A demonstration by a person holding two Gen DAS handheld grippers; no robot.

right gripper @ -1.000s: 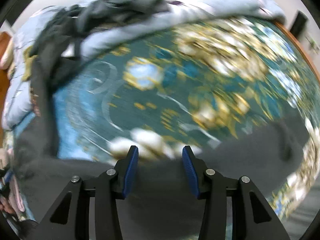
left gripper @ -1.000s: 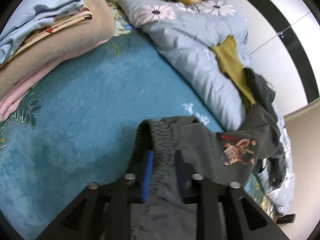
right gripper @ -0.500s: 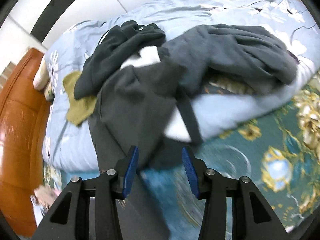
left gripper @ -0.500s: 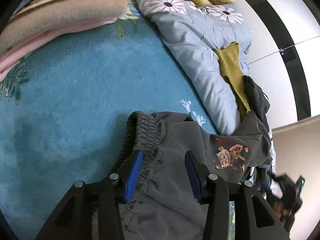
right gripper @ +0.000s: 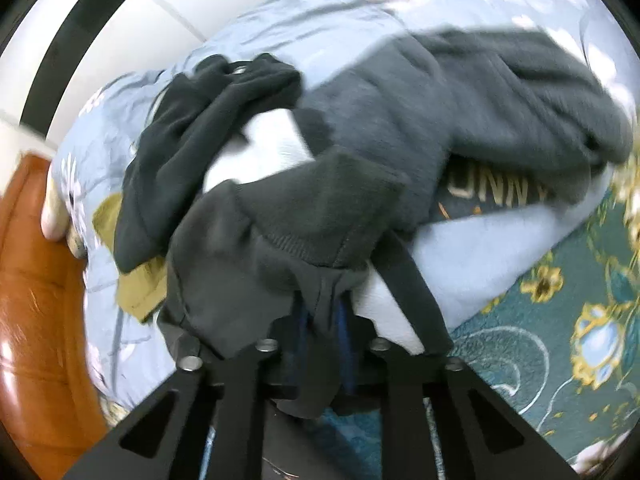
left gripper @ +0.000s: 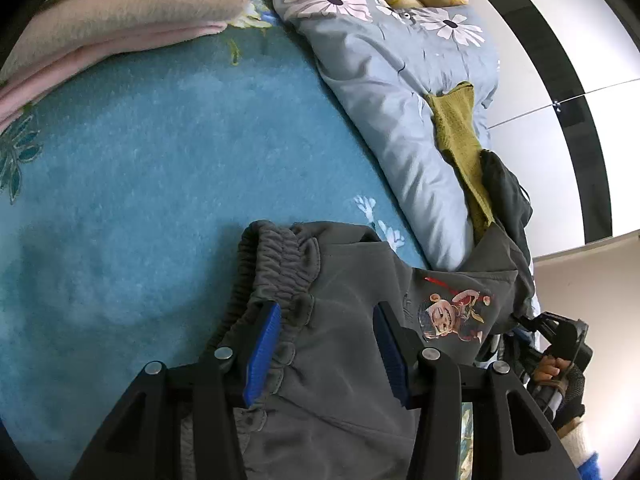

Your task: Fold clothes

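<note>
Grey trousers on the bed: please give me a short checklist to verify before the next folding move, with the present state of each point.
1. Left gripper has let go of the waistband: ok, jaws open with cloth lying between them.
2. Right gripper holds cloth: ok, shut on a dark fold of the grey trousers.
3. It holds one garment only: cannot tell, several dark clothes overlap there.
4. Trousers lie flat: not ok, one end climbs the blue quilt.
5. Blue bed cover has bare room for folding: ok.
6. Folded pile is apart from the trousers: ok.
</note>
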